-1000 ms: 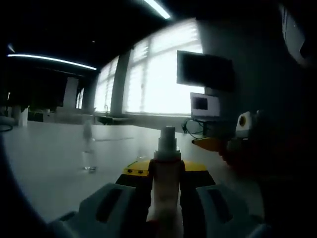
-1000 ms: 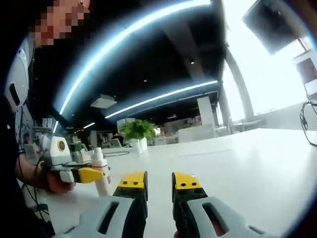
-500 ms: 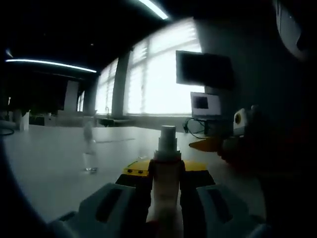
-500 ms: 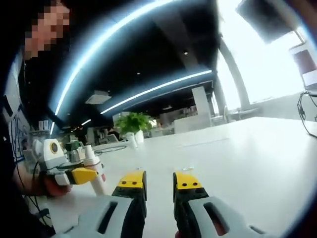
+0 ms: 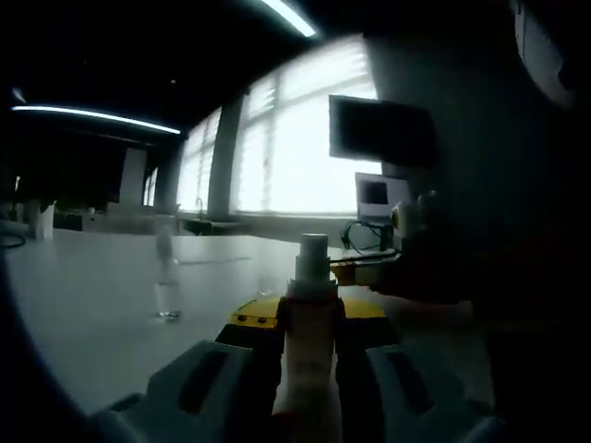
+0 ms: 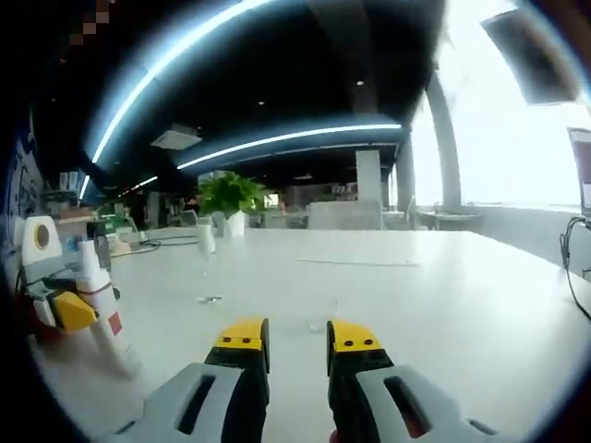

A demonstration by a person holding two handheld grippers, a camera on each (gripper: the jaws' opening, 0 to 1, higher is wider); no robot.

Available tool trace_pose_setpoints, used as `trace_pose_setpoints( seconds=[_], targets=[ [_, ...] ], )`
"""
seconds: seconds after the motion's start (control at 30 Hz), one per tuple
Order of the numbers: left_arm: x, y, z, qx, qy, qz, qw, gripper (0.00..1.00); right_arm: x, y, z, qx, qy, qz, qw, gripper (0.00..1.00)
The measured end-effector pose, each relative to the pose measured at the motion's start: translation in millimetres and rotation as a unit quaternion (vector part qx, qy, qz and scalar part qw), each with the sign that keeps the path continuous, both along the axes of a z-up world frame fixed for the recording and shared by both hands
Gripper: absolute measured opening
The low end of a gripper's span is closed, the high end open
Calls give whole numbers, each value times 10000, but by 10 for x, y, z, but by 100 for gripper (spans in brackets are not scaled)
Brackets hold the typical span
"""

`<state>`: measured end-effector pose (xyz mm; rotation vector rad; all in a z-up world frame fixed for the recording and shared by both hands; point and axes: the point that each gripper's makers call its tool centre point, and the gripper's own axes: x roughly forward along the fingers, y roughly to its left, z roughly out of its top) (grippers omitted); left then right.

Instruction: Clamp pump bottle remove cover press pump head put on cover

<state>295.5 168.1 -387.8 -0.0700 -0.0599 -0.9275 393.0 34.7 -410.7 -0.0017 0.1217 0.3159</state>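
Pump bottle [image 5: 310,346] upright, clamped between jaws of left gripper [image 5: 309,323], bare pump head [image 5: 312,263] rising at 12 o'clock above yellow tips. Clear cover [image 5: 166,277] standing alone on white table [image 5: 83,305], toward 10 o'clock, well apart. Right gripper [image 6: 288,337] parted by narrow gap, holding nothing, touching nothing; bottle at 9 o'clock in right gripper view, well clear of its fingers [image 6: 242,334].

Matt white plastic pump bottle [image 5: 310,355]; clear cover [image 5: 167,281]; smooth table [image 6: 434,295].
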Motion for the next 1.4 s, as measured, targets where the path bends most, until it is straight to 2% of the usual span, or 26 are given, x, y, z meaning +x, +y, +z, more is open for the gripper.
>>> trace_pose_setpoints(
  seconds=[0.2,0.33,0.43,0.57,0.87,1.03,1.4],
  targets=[
    [8,4,11,-33,42,66,10000,12,262,102,-106,-314,200,-117,9992,23],
    [-4,-7,14,-18,21,53,10000,12,475,21,-207,-454,322,-328,9979,24],
    [-5,-12,15,-20,19,44,10000,12,568,1,-228,-417,374,-332,9979,24],
    [0,-17,18,-48,52,41,10000,12,651,5,-260,-619,385,-295,9969,24],
    [19,-7,15,-90,104,41,9999,12,673,6,-295,-700,407,-301,9963,20],
    [21,-10,14,-85,95,41,9999,12,664,-2,-305,-797,396,-303,9956,14],
    [16,-12,15,-66,70,40,9999,12,640,-8,-298,-814,380,-292,9955,13]
  ],
)
